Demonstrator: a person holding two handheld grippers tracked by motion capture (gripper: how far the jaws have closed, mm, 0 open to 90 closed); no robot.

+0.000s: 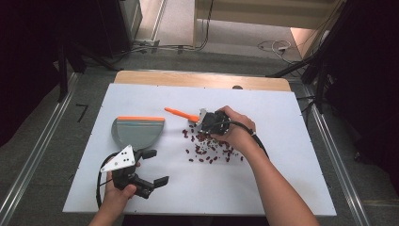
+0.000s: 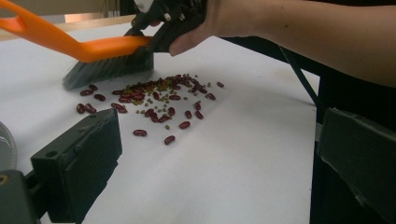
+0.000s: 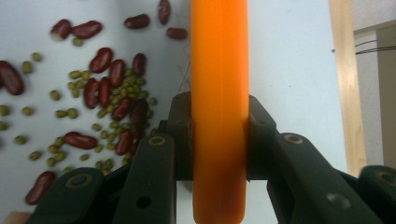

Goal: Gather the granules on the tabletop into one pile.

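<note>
Beans (image 1: 209, 149) beneath brush (image 1: 181, 113), dustpan (image 1: 137, 131) well apart.

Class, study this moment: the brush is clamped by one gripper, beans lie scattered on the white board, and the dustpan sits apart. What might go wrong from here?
1. The dustpan lies apart from the beans and is not held; the open left gripper sits nearby, so swept beans may push it away.
2. The right gripper clamps only the narrow handle of the brush; it could twist.
3. Small green beans may slip under the bristles.
</note>
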